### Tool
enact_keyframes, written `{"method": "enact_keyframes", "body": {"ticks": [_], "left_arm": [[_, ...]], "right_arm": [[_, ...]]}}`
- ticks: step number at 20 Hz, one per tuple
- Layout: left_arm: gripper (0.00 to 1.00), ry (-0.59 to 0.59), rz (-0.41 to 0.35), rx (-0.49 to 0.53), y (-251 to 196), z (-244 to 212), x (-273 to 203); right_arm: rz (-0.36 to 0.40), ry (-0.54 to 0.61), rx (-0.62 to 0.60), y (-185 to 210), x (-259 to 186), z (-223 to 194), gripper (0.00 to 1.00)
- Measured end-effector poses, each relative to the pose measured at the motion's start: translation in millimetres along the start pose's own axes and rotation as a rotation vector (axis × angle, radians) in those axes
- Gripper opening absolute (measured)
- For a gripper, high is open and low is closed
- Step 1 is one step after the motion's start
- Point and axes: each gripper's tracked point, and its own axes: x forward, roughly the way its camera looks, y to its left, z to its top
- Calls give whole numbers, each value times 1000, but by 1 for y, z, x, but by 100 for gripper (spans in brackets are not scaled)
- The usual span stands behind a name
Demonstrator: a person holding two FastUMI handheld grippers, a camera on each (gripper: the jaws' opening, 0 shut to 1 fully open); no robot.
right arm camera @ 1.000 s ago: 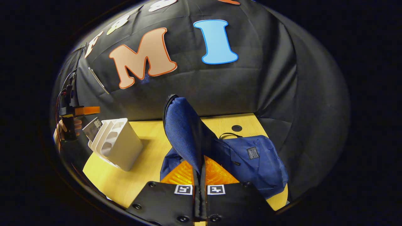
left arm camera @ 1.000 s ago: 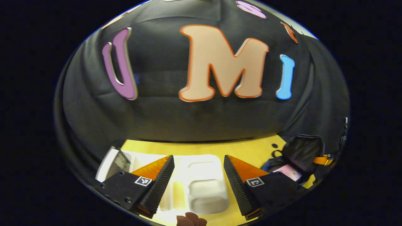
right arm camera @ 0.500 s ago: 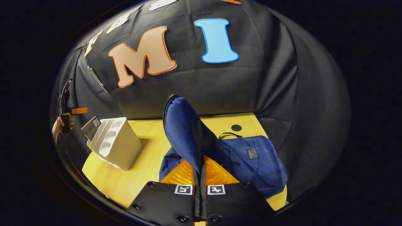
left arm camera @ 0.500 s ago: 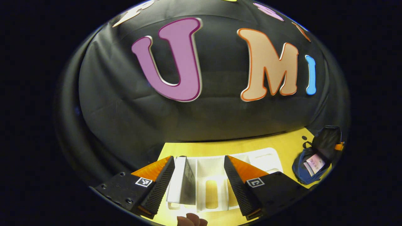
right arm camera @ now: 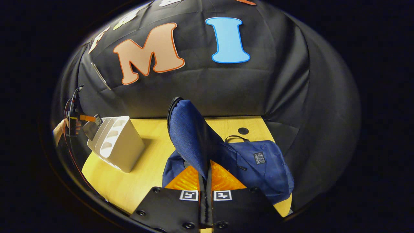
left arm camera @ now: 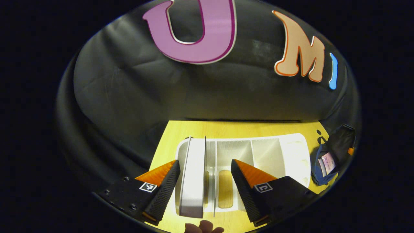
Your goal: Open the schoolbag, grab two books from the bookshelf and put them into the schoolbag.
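Straddling the upright white-edged book in the white plastic bookshelf, the left tongs were spread; best closed squarely on both covers. The right tongs pinched the blue fabric schoolbag flap open on the yellow worktop

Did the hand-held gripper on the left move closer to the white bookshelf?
Yes. The left hand-held gripper has come forward and down over the bookshelf; the book now stands between its open fingers.
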Motion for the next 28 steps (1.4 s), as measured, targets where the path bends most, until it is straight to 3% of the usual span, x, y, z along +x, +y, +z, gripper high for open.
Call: {"method": "enact_keyframes", "body": {"ticks": [11, 15, 17, 21, 28], "left_arm": [[86, 192, -32, 9, 6, -41, 33], [67, 231, -86, 6, -6, -48, 36], [49, 239, -75, 16, -7, -48, 36], [41, 252, -57, 33, -6, -46, 36], [39, 254, -50, 82, -4, -34, 33]], "right_arm": [[-6, 8, 2, 0, 0, -3, 4], [-11, 7, 7, -1, 0, -2, 4], [-13, 6, 7, -1, -1, -2, 4], [-14, 5, 10, -1, -2, -2, 4], [-16, 4, 10, -1, -3, -3, 4]]}}
